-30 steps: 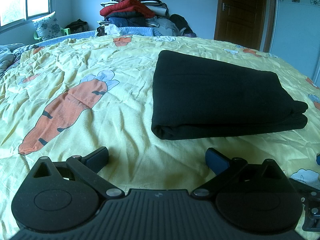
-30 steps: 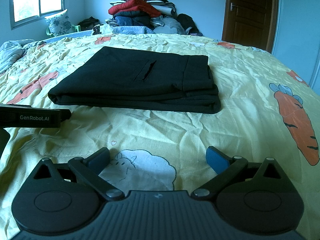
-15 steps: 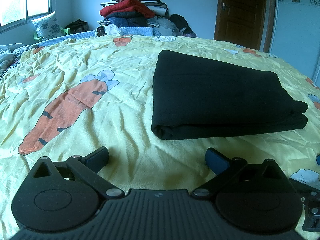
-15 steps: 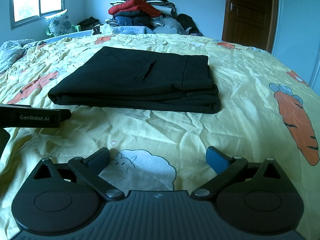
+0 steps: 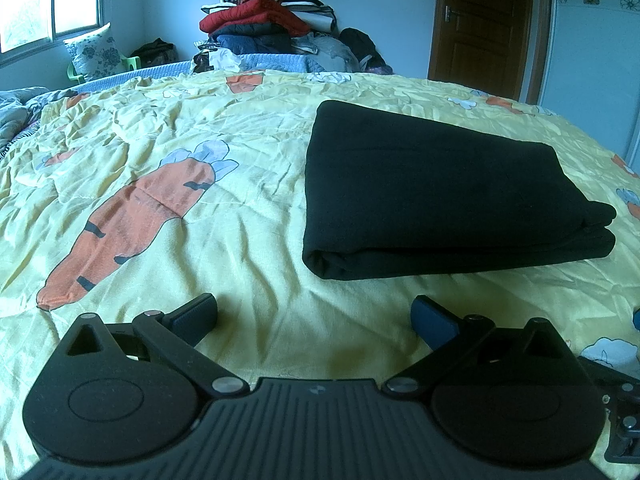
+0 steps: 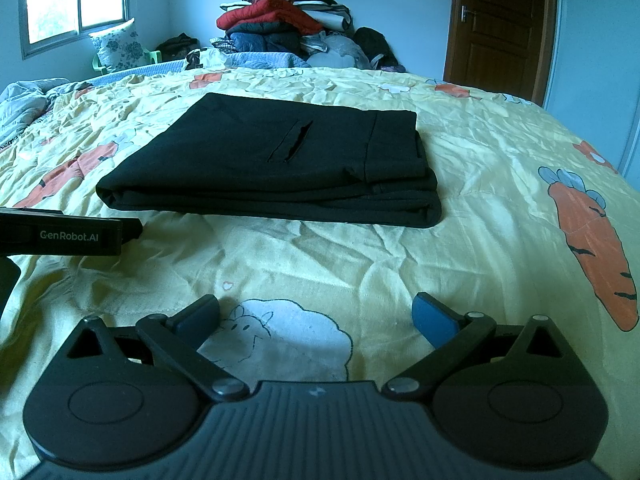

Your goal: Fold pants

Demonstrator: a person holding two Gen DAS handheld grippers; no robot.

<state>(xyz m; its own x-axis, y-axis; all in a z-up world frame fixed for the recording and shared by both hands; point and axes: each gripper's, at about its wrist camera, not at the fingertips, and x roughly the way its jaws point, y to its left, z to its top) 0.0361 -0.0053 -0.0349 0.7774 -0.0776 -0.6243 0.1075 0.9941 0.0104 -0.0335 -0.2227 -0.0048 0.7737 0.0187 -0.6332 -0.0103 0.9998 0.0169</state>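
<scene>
Nothing has shifted over the last second: both grippers sit just as they were, low over the yellow carrot-print bedspread (image 5: 248,216) and pointing level across it toward the far wall. The left gripper (image 5: 314,316) and the right gripper (image 6: 316,314) each have their jaws spread wide and hold nothing. The black pants (image 6: 280,160) lie folded in a flat stack on the bedspread ahead of them, untouched, the left gripper's body (image 6: 60,236) near their corner.

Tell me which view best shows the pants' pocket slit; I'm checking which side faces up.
The right wrist view: the pocket slit lies open on top of the folded black pants. The left wrist view shows the pants only as plain black cloth, no slit visible.
</scene>
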